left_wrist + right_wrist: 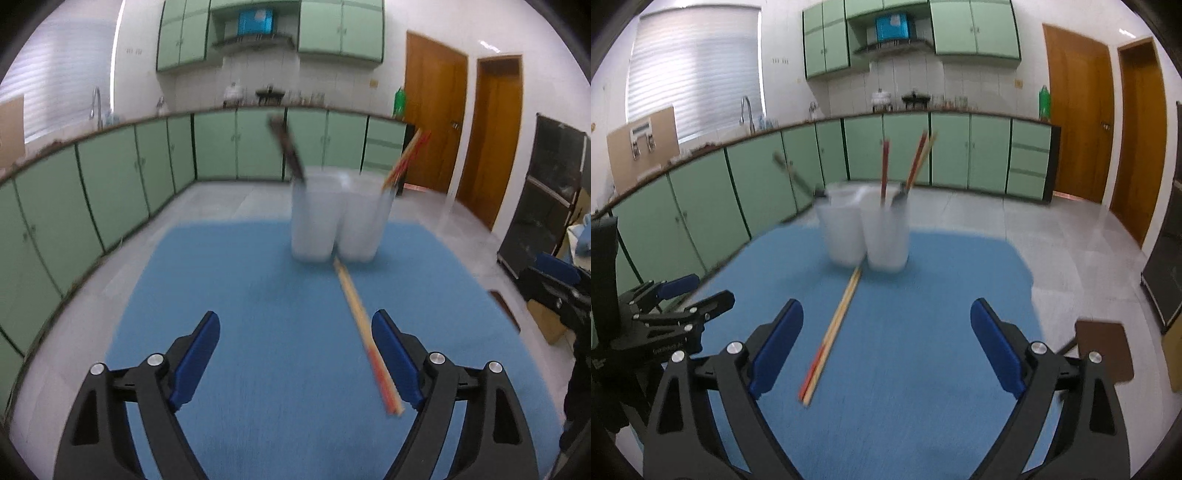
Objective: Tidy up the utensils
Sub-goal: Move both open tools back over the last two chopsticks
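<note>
Both grippers, the left gripper (295, 360) and the right gripper (886, 347), are wide open and hold nothing. A pair of chopsticks (833, 334) lies flat on the blue mat (923, 332), in front of two white cups (868, 236) that stand side by side with more sticks inside.

We see pale green base cabinets (764, 173) under a brown counter, matching wall cabinets (975, 29), a tap (746, 110), a window blind (694, 66), two wooden doors (436, 122), a green bottle (1044, 101), and a blue mat (288, 295).
</note>
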{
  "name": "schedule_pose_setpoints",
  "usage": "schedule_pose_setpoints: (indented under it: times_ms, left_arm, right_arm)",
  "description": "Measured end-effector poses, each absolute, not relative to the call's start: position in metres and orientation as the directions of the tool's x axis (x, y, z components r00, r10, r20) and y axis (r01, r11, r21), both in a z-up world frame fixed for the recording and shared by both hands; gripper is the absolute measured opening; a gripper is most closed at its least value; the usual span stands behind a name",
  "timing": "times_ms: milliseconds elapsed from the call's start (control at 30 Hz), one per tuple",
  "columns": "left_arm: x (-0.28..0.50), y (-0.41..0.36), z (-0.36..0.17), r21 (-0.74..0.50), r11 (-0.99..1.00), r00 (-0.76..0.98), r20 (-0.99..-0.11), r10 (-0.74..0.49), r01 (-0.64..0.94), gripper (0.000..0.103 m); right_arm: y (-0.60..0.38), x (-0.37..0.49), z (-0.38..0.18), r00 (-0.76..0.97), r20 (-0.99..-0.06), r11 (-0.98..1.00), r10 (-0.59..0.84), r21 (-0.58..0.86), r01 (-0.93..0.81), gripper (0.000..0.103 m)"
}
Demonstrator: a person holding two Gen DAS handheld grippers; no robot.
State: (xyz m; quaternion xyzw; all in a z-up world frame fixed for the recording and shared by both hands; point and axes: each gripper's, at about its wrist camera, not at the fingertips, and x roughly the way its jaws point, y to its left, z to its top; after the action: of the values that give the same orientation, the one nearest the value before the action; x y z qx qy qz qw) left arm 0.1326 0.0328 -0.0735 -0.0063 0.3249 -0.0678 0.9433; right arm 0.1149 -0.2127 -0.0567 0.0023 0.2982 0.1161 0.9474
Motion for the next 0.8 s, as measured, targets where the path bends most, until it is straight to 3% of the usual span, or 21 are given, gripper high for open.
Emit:
schedule_pose_setpoints:
  times_ms: [433, 800]
  left_arm:
    - [0.118, 0.049, -0.133, -0.024, 0.996, 0.687, -0.723, -0.076, 0.085, 0.083]
    - [0.12, 0.049, -0.146, -0.02, 0.997, 0.661, -0.747, -0.065, 0.075, 0.083]
  right_arm:
    - [-0.161, 0.099, -0.144, 0.648, -0.725, 0.969, 0.234, 0.118, -0.218, 0.089]
    - [-0.147, 0.115, -0.157, 0.574, -0.788, 0.965, 0.224, 0.096, -0.244, 0.071]
